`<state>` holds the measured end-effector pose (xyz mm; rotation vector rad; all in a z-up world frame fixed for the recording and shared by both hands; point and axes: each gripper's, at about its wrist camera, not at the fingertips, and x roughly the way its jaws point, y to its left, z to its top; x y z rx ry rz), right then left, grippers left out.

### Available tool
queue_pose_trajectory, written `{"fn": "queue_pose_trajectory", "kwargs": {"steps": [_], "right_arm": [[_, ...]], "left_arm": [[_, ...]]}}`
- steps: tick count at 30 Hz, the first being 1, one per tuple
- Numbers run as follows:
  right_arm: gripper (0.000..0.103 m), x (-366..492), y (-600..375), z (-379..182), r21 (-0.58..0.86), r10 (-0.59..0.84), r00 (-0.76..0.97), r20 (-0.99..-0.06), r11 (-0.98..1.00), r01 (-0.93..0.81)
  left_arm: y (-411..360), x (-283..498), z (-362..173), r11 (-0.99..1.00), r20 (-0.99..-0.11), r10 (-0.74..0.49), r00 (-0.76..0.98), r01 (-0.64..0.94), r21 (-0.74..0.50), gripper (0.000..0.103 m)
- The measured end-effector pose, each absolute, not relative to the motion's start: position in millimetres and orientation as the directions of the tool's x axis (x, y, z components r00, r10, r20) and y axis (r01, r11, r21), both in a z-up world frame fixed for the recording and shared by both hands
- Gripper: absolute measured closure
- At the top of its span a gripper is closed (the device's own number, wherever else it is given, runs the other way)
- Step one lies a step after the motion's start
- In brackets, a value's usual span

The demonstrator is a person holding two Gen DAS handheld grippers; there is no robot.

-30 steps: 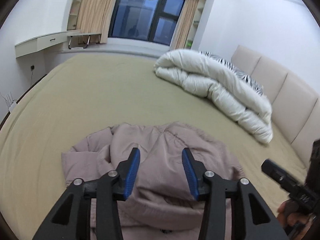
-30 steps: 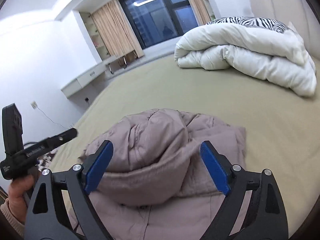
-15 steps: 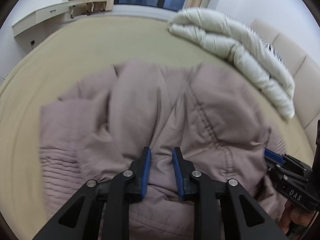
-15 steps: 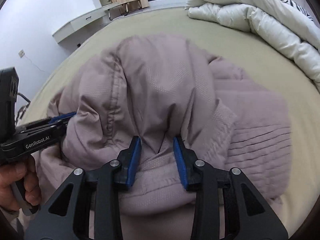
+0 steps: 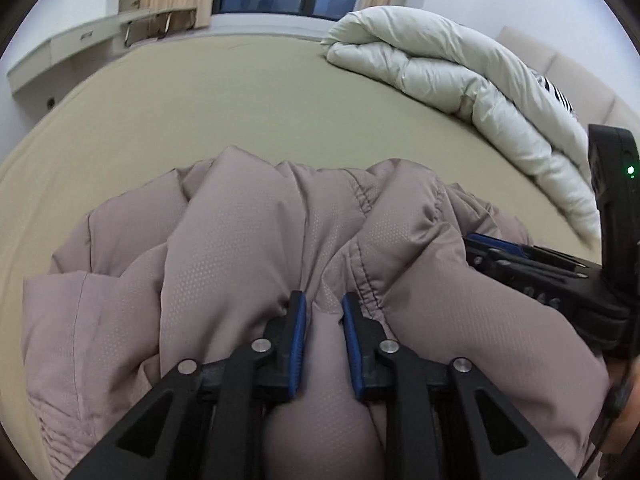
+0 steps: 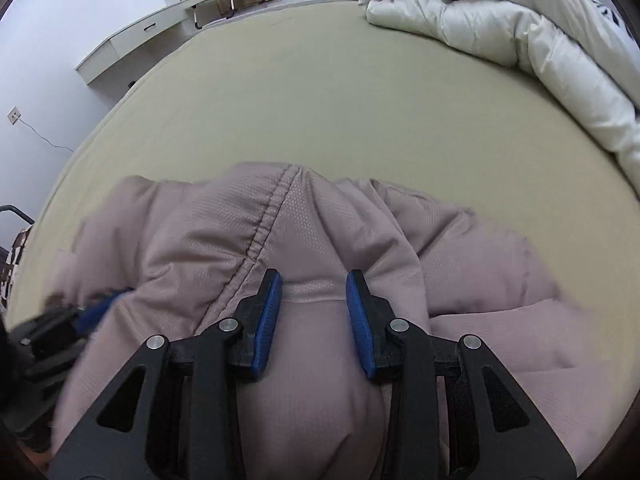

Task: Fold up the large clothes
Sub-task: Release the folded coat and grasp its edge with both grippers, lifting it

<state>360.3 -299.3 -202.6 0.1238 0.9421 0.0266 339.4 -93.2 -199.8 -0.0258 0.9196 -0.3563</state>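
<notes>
Jacket (image 5: 248, 248): puffy mauve one, bunched on the near part of the bed (image 5: 200, 100), 6 o'clock in both wrist views; my left claw (image 5: 323, 312) is closed to a narrow gap, pinching a thick roll of its fabric; my right claw (image 6: 314, 292) likewise, slightly wider, clamped on a padded fold beside a seam; duvet (image 5: 460, 80) sits at 1–2 o'clock, well apart. Step looks like lift-and-spread before folding; my read: raise both claws together, pull apart evenly, keep grip firm since slick padding may slip; lay it flat toward 12 o'clock, clear of the duvet.
</notes>
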Motion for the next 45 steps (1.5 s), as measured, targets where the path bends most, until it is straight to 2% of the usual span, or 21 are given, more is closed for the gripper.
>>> {"fn": "queue_pose_trajectory", "kwargs": {"steps": [3,7,11,13,15,17,19,21,23,25,26,27,28,29,30,31,32,36,38,42,45], "right_arm": [[0.070,363,-294,-214,0.072,0.037,0.611,-0.791,0.997,0.033],[0.069,347,-294,-189,0.111,0.043,0.594,-0.803,0.991,0.078],[0.069,267,-280,-112,0.196,0.105,0.744,-0.660,0.980,0.035],[0.069,237,-264,-102,0.195,0.148,0.751,-0.643,0.980,-0.026],[0.069,223,-239,-121,0.119,0.132,0.721,-0.680,0.991,-0.069],[0.067,237,-226,-168,0.082,0.116,0.606,-0.787,0.993,-0.084],[0.067,236,-221,-194,0.060,0.093,0.609,-0.788,0.995,-0.074],[0.067,235,-223,-191,0.079,0.101,0.611,-0.785,0.995,-0.062],[0.067,229,-231,-169,0.141,0.126,0.565,-0.816,0.990,-0.018],[0.066,208,-247,-135,0.212,0.166,0.619,-0.767,0.977,0.001],[0.059,187,-250,-115,0.228,0.180,0.665,-0.725,0.974,-0.015],[0.051,165,-252,-97,0.224,0.176,0.706,-0.686,0.974,-0.025],[0.027,144,-251,-83,0.221,0.167,0.738,-0.654,0.975,-0.025],[0.011,111,-254,-66,0.225,0.158,0.787,-0.597,0.974,-0.025],[0.010,84,-257,-56,0.239,0.171,0.818,-0.550,0.970,-0.042],[0.010,67,-261,-50,0.246,0.184,0.831,-0.525,0.967,-0.058],[0.009,40,-263,-47,0.244,0.182,0.829,-0.529,0.968,-0.057],[0.009,-46,-269,-54,0.271,0.183,0.731,-0.658,0.963,0.002],[0.009,-95,-288,-68,0.285,0.142,0.679,-0.720,0.953,0.103],[0.009,-180,-317,-90,0.389,0.160,0.624,-0.765,0.887,0.250],[0.009,-217,-331,-113,0.342,0.122,0.566,-0.816,0.890,0.301]], "left_arm": [[-97,341,-207,0.938,-0.771,-0.315,0.553,0.305,-0.164,0.080],[-82,340,-197,0.924,-0.769,-0.374,0.518,0.279,-0.261,0.081],[-47,295,-147,0.936,-0.700,-0.351,0.622,0.206,-0.286,0.082],[-36,274,-139,0.935,-0.674,-0.350,0.651,0.199,-0.293,0.081],[-37,269,-150,0.938,-0.699,-0.345,0.627,0.199,-0.284,0.081],[-44,273,-174,0.946,-0.743,-0.323,0.586,0.193,-0.259,0.081],[-55,281,-193,0.952,-0.775,-0.305,0.553,0.209,-0.225,0.081],[-59,285,-192,0.954,-0.788,-0.296,0.540,0.212,-0.213,0.081],[-52,283,-176,0.947,-0.784,-0.319,0.532,0.198,-0.251,0.081],[-38,265,-149,0.943,-0.747,-0.332,0.575,0.199,-0.266,0.080],[-31,252,-137,0.943,-0.732,-0.332,0.595,0.205,-0.261,0.078],[-24,236,-125,0.944,-0.720,-0.330,0.610,0.217,-0.248,0.068],[-16,216,-116,0.944,-0.710,-0.329,0.623,0.229,-0.236,0.050],[-6,192,-107,0.946,-0.698,-0.324,0.639,0.232,-0.227,0.040],[2,174,-102,0.948,-0.692,-0.317,0.648,0.228,-0.221,0.027],[11,150,-98,0.950,-0.687,-0.311,0.657,0.229,-0.211,0.025],[18,130,-97,0.953,-0.688,-0.301,0.660,0.234,-0.193,0.025],[53,45,-113,0.975,-0.750,-0.205,0.629,0.199,-0.099,0.024],[79,7,-128,0.980,-0.791,-0.198,0.579,0.148,-0.136,0.024],[119,-56,-158,0.981,-0.846,-0.190,0.499,0.066,-0.182,0.024],[129,-85,-172,0.978,-0.866,-0.201,0.457,0.045,-0.203,0.024]]}}
